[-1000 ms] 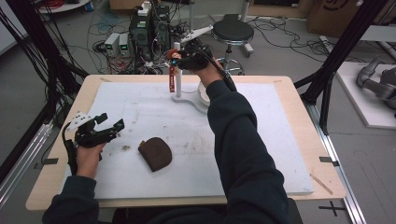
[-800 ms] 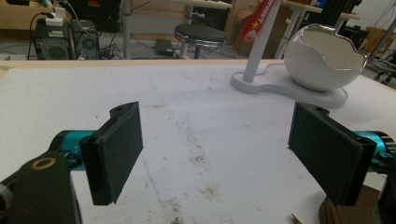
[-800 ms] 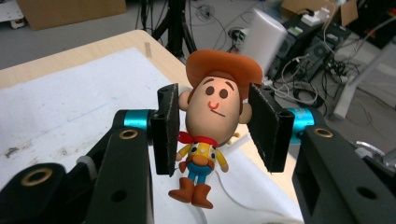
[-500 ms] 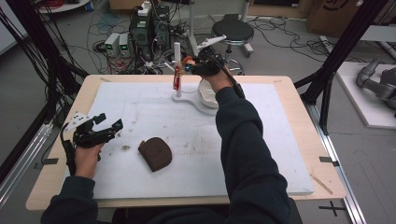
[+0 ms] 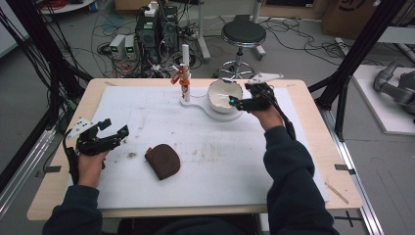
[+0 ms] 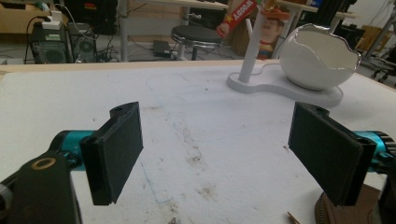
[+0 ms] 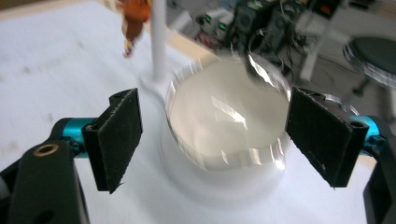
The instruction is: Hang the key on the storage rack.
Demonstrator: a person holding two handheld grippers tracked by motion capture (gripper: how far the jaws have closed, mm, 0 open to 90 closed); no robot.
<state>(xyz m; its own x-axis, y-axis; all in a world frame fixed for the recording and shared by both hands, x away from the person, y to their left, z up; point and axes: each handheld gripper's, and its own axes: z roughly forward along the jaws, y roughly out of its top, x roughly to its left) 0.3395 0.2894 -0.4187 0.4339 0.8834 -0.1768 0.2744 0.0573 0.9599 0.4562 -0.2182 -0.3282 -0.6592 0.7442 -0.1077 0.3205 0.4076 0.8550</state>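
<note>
A white stand [image 5: 203,104] at the back of the mat carries a thin post [image 5: 185,73] and a white egg-shaped bowl [image 5: 224,95]. A small toy figure [image 5: 182,78] with a tag hangs on the post. My right gripper [image 5: 239,95] hovers at the bowl's right rim. Its jaws have just been opening and now stand wide, with the bowl [image 7: 229,116] ahead of them and untouched. A brown pouch [image 5: 163,161] lies mid-mat. My left gripper [image 5: 116,128] rests open at the left, nothing between its pads [image 6: 116,149].
The white mat [image 5: 293,161] covers most of the wooden table [image 5: 58,196], with crumbs and stains around its middle. Behind the far edge stand a stool [image 5: 243,33] and computer boxes [image 5: 156,34] with cables. Black frame struts [image 5: 352,63] rise at both sides.
My right gripper has left the toy figure at the post, moved right and down to the bowl, and opened wide. The figure stays on the post. The left gripper has not moved.
</note>
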